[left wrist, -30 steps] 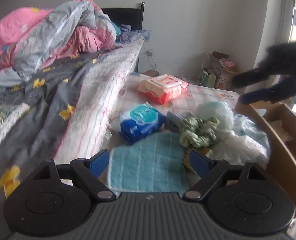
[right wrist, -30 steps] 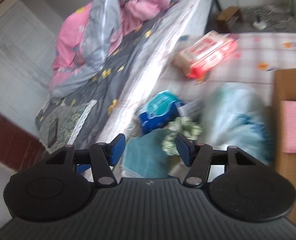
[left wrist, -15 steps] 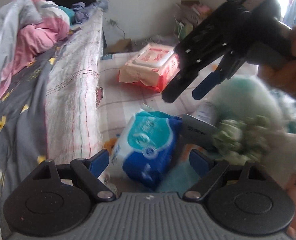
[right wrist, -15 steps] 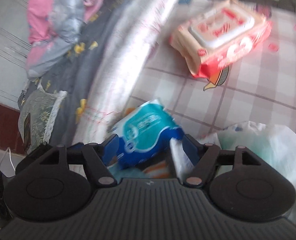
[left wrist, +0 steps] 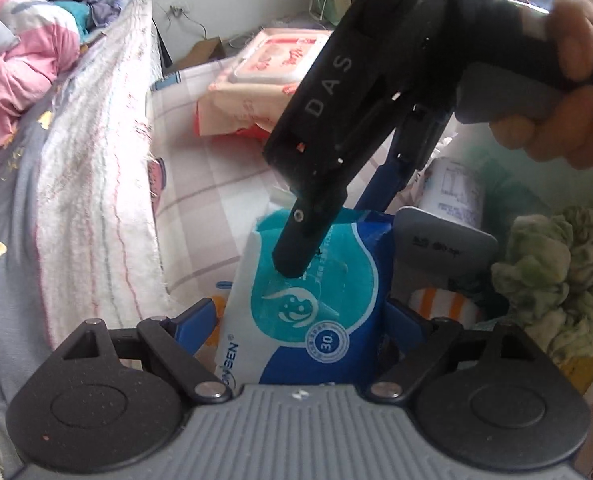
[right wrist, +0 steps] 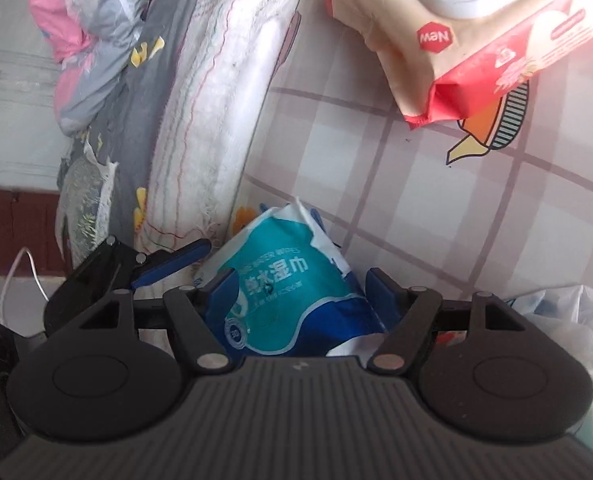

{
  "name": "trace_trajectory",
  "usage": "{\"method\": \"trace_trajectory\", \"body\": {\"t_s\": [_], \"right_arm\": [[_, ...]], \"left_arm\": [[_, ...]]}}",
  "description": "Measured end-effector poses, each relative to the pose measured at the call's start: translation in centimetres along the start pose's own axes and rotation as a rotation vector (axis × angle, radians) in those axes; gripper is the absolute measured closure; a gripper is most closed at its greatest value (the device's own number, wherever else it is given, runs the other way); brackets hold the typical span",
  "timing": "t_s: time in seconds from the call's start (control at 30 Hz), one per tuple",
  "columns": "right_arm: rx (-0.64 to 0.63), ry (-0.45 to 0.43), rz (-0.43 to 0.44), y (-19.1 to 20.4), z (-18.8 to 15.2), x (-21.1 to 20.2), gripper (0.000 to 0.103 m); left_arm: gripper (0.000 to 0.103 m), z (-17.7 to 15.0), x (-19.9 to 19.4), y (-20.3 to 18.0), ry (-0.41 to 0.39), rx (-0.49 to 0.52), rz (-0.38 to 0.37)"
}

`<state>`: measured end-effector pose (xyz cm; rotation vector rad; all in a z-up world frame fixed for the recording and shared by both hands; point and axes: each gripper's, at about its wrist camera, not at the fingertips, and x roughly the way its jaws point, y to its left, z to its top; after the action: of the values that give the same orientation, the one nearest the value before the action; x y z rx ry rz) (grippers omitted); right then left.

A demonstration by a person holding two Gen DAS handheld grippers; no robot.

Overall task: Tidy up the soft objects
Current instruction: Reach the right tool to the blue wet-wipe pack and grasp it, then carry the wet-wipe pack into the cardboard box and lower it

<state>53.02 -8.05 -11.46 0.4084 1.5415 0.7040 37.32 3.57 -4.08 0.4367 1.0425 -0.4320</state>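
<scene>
Both grippers' jaws are standing apart around the blue wipes pack [left wrist: 316, 304], left gripper [left wrist: 300, 320] and right gripper [right wrist: 302, 284] straddling it, neither clamping

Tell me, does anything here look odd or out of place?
Yes: both tools crowd one blue wipes pack, their fingers straddling it from opposite ends. It leans tilted against the bed's edge, its top flap crumpled. Around it lie a red wipes pack and a rumpled green cloth.

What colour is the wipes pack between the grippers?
Teal and blue with white edges: the wipes pack shows best in the left wrist view.
</scene>
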Motion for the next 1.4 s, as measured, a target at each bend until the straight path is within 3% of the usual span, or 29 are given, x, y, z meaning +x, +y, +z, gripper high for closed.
{"method": "trace_trajectory", "body": {"t_s": [0.23, 0.4, 0.6, 0.9, 1.17, 1.4], "right_arm": [[0.018, -0.020, 0.036, -0.9, -0.1, 0.3, 0.046], [0.003, -0.055, 0.037, -0.6, -0.7, -0.5, 0.060], [-0.019, -0.125, 0.078, 1.3, -0.9, -3.0, 0.070], [-0.084, -0.226, 0.139, 5.7, -2.7, -8.6, 0.073], [-0.144, -0.339, 0.122, 8.3, -8.2, -16.6, 0.073], [-0.132, -0.456, 0.084, 5.7, -15.8, -24.2, 0.074]], "left_arm": [[0.011, 0.2, 1.5, 1.4, 0.038, -0.077, -0.030], [0.027, 0.3, 1.1, 1.6, 0.035, -0.104, -0.019], [0.031, 0.4, -1.2, 2.4, -0.001, -0.169, 0.011], [0.032, 1.0, -8.2, 1.9, -0.106, -0.199, 0.071], [0.032, 2.8, -14.4, -2.3, -0.202, -0.178, 0.074], [0.032, 4.9, -17.2, -9.3, -0.255, -0.131, -0.017]]}}
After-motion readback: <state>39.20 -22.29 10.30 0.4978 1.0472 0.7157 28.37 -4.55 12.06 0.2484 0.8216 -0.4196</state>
